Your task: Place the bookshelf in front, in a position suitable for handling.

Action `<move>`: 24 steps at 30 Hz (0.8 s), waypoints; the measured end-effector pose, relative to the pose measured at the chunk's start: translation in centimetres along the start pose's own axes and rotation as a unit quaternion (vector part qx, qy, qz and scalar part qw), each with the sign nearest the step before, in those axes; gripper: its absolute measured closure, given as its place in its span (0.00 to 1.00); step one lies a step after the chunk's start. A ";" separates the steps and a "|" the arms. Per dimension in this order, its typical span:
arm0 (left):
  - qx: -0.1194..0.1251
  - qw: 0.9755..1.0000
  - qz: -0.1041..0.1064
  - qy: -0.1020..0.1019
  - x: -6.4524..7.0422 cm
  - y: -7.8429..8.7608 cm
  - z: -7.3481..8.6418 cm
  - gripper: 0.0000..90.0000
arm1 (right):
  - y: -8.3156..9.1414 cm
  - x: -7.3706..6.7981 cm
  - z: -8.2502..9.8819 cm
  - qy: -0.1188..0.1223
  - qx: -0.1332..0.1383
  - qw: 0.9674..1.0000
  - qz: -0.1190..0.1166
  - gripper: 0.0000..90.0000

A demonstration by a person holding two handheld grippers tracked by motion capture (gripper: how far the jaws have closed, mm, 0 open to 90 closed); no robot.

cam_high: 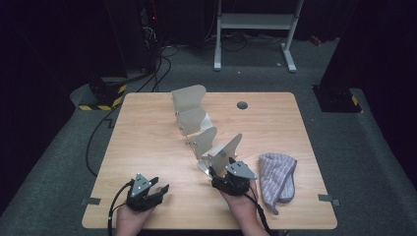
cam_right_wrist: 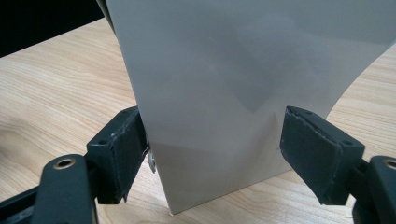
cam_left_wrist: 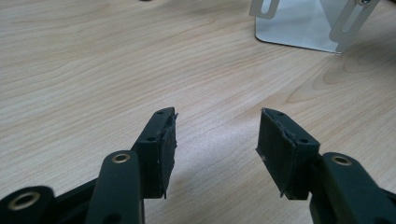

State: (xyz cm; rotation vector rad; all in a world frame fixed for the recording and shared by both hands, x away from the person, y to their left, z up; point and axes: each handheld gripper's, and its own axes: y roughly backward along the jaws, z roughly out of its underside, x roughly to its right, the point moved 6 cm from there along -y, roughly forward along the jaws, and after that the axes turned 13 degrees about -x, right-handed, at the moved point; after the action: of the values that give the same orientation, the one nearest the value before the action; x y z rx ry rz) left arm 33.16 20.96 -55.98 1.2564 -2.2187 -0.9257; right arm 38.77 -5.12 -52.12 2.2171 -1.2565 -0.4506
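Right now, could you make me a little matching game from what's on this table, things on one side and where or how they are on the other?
Things:
1. striped cloth
2. metal rack
3. left gripper
4. right gripper

Descriptions:
A. jaws open above bare wood
B. lying crumpled near the table's right edge
C. standing in the table's middle
D. jaws on either side of a metal plate

Pairs: 1-B, 2-C, 3-A, 4-D

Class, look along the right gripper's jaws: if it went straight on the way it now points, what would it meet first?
The nearest upright metal plate. It stands right ahead of the right gripper, partly between its open jaws; the gap looks small, though depth is hard to judge.
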 end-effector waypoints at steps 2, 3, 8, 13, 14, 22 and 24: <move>0.000 1.000 0.000 0.002 -0.1 0.1 0.1 0.52 | 0.0 0.2 0.0 0.000 0.000 1.000 0.002 0.26; 0.001 1.000 0.000 0.004 -0.2 0.2 0.2 0.52 | 0.1 0.4 0.0 -0.001 0.000 1.000 0.004 0.26; 0.002 1.000 -0.002 0.009 -0.7 0.6 0.4 0.52 | 0.4 2.1 0.2 -0.019 -0.003 1.000 0.013 0.27; 0.002 1.000 0.000 0.013 -0.9 0.8 0.6 0.52 | 0.9 4.7 0.2 -0.041 -0.009 0.998 0.037 0.30; 0.002 1.000 0.000 0.013 -0.9 0.8 0.6 0.52 | 0.9 4.7 0.2 -0.041 -0.009 0.998 0.037 0.30; -0.002 1.000 0.001 0.016 -1.0 0.9 0.8 0.52 | 1.4 7.5 0.2 -0.057 -0.017 0.997 0.057 0.31; -0.003 1.000 0.000 0.017 -1.1 1.0 0.9 0.52 | 1.5 8.5 0.2 -0.066 -0.020 0.996 0.063 0.31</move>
State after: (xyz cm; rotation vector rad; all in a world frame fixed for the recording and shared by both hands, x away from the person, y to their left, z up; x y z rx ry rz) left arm 32.58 22.56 -55.94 1.2593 -2.1894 -0.9037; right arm 41.95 -13.14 -51.53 2.0892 -1.4343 -0.5762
